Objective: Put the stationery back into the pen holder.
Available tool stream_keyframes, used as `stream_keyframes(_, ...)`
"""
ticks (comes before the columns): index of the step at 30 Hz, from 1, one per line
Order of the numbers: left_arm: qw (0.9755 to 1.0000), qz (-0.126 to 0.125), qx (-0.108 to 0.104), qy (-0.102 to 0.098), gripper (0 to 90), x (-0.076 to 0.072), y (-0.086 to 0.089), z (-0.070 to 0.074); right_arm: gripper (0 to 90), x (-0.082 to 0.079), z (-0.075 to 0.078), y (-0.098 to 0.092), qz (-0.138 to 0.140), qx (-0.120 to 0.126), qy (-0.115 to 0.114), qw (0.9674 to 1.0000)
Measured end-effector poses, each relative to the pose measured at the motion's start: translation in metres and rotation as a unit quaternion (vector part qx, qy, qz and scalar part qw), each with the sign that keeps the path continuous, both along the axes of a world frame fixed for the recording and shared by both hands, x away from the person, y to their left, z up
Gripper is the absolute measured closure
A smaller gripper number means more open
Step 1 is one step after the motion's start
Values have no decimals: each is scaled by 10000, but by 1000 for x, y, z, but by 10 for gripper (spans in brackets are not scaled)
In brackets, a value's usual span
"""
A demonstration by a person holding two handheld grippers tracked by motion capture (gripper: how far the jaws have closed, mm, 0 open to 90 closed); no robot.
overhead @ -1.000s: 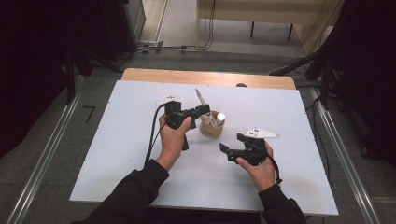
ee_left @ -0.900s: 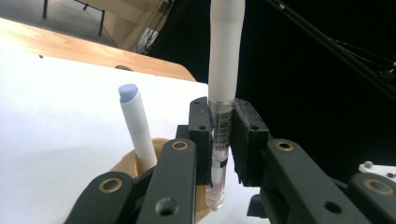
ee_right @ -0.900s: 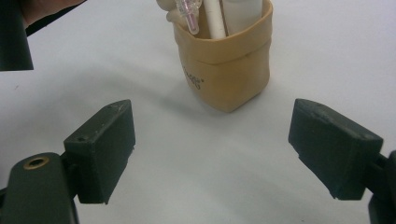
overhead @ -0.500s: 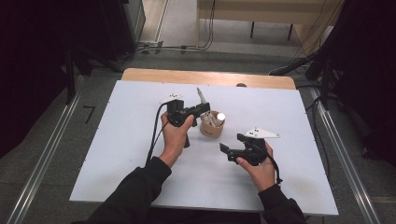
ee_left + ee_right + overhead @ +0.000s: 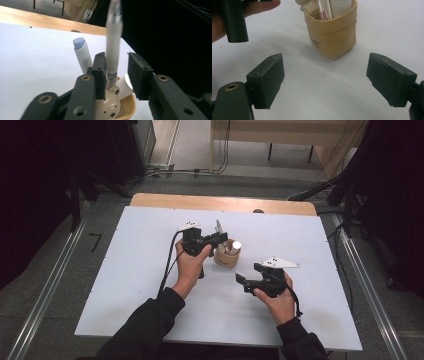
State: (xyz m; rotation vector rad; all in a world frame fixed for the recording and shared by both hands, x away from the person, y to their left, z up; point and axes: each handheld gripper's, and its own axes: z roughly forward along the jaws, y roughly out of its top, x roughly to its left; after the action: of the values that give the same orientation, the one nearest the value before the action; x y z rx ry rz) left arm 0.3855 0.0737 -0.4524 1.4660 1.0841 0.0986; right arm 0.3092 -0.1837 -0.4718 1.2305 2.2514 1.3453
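Note:
A tan pouch (image 5: pixel 227 260) stands mid-table, holding a white marker with a blue cap (image 5: pixel 82 52) and a white rounded piece (image 5: pixel 111 105). A slim white pen (image 5: pixel 113 37) stands upright in the pouch between the jaws of my left gripper (image 5: pixel 116 72). It rests against the left pad, with a gap to the right pad. These jaws have just been opening, so the left gripper (image 5: pixel 220 239) is open over the pouch. My right gripper (image 5: pixel 245 282) hovers open in front of the pouch (image 5: pixel 334 32), with nothing between its fingers (image 5: pixel 267 80).
The white tabletop (image 5: pixel 140 285) lies bare around the pouch. A wooden strip (image 5: pixel 220 202) runs along the far edge. The left hand's black handle (image 5: pixel 234 20) hangs close to the pouch. Dark equipment and cables lie beyond the table.
The left gripper and the pen have barely shifted over the pouch. The right hand has kept still.

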Motion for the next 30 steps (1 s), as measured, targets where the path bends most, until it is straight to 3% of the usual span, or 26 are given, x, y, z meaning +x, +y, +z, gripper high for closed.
stream_keyframes(10, 10000, 5, 48, -56, 511, -5, 1, 5, 131, 0, 0, -1, -26, 29, -19, 10000)
stream_keyframes(20, 9998, -113, 64, -140, 440, -12, 0, 9, 149, 0, 1, -3, -115, 110, -88, 9998)
stream_keyframes(24, 9997, -37, 105, -222, 408, -13, 1, 10, 176, 1, 0, -3, -160, 134, -48, 9998)
stream_keyframes(30, 9994, 63, 179, -283, 371, -14, 4, 10, 130, 1, 0, -3, -197, 140, -24, 9997)
